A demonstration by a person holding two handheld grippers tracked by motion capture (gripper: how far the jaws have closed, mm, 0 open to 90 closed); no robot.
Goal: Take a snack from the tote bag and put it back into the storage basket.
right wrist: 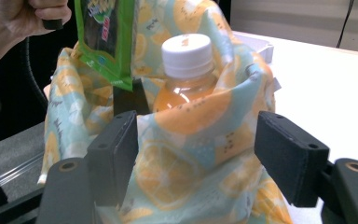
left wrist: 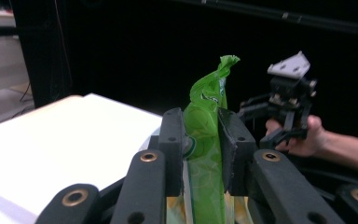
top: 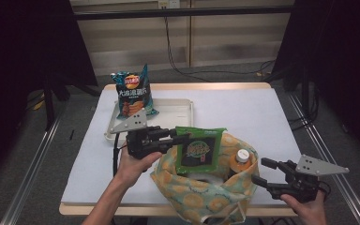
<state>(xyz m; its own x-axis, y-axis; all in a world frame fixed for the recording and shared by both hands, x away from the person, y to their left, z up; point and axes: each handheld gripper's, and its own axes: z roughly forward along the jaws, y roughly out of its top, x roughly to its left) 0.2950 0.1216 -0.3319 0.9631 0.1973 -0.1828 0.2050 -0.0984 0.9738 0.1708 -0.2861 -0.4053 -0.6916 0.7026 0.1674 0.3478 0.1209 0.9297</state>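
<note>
Left gripper [top: 180,139] is clamped on the left edge of the green snack pack [top: 198,152]; in the left gripper view both pads pinch the pack [left wrist: 204,135] between them. The pack hangs upright over the mouth of the fruit-print bag [top: 201,192], its lower edge inside the opening. An orange drink bottle [top: 240,159] with a white cap stands in the bag, just right of the pack. Right gripper [top: 261,172] sits just beside the bag's right side, jaws spread, bag cloth between them with the pads off it. A chip bag [top: 133,93] stands on the tray [top: 180,112] at the back of the table [top: 243,110].
</note>
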